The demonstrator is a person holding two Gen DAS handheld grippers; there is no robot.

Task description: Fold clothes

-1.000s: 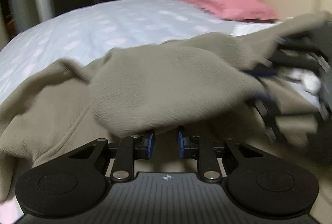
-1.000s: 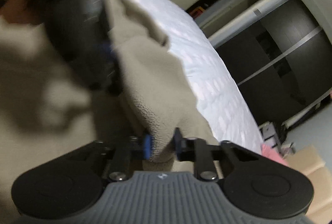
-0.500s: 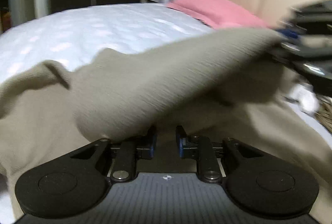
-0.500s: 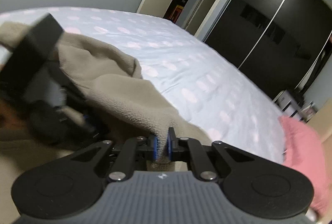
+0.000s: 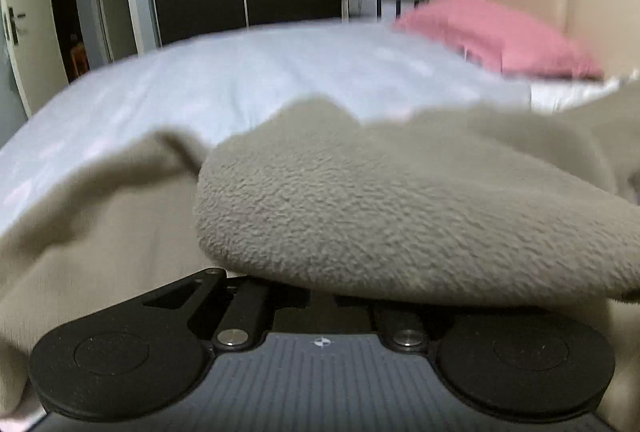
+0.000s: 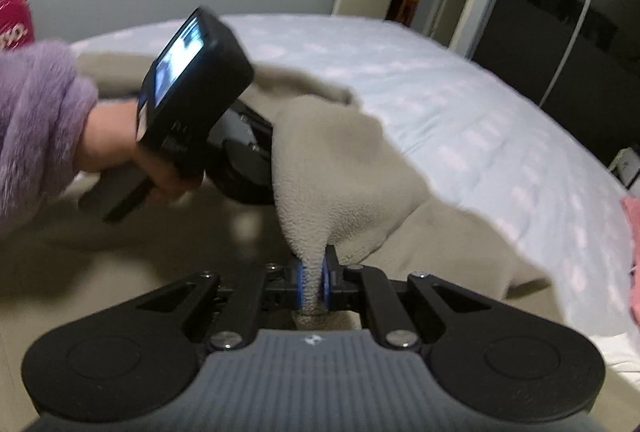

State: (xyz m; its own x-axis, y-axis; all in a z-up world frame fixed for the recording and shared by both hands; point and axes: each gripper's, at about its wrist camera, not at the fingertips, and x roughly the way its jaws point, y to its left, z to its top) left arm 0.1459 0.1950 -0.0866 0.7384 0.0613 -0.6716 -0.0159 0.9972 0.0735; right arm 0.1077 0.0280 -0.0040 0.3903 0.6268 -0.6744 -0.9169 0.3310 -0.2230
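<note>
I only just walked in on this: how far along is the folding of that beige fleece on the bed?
Early. Done: nothing looks folded; the beige fleece lies rumpled on the bed. In hand: the right hand-held gripper pinches a bunch of it. The left hand-held gripper is closing; fleece covers its fingers, so its grip is unclear. Left: spreading it flat, then all the folds.

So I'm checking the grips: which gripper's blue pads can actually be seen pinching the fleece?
The right gripper: its blue pads show, squeezing a tuft of beige fleece. The left gripper's pads are hidden under the fleece.
</note>
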